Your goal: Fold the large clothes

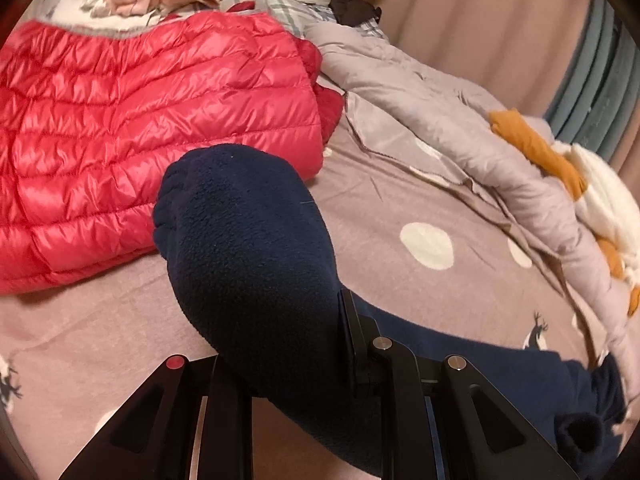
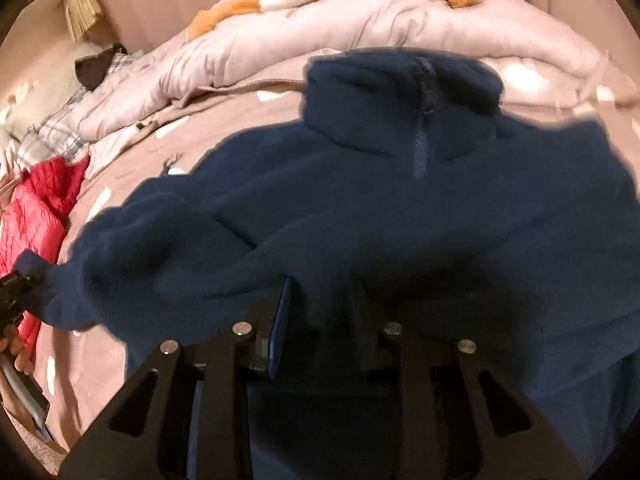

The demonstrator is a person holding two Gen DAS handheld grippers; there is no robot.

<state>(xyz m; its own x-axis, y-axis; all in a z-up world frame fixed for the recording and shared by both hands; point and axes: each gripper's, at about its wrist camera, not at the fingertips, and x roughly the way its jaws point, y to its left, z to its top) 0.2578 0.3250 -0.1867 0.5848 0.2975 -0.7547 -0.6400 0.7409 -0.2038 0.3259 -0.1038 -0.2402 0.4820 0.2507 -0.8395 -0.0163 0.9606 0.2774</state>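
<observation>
1. The fleece lies front up on the bed, collar toward the duvet, zip running away from the right camera; its body spreads crosswise.
2. Its sleeve stretches sideways to the left gripper, whose fingers pinch the cuff, which bulges out toward the red jacket.
3. The right gripper is pressed onto the fleece's near edge, fabric between its fingers.

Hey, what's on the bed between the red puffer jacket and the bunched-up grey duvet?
In the left wrist view, only bare dotted sheet separates the red puffer jacket from the grey duvet.
</observation>
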